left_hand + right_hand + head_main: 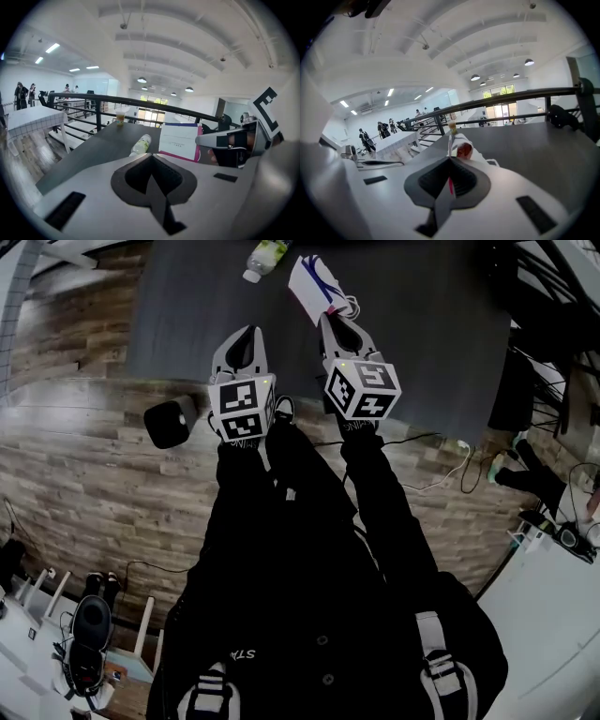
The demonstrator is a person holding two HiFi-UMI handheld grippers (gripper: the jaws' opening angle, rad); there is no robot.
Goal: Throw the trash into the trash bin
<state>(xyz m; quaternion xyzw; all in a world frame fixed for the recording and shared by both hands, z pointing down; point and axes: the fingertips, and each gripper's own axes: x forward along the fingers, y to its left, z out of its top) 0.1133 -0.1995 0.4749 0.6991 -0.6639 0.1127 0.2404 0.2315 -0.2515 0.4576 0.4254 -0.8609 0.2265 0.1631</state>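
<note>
Bright light from ceiling lamps [142, 80], soft shadows, fisheye bending, black corners (gripper views)

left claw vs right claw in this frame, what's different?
The left claw is shut on nothing; the right claw is shut on a white paper bag, gripped edge-on. In the head view the right claw sits farther out over the dark table than the left claw. A bottle lies ahead of the left claw; the bag fills the right claw's front. Shared: both closed, both over the table.
</note>
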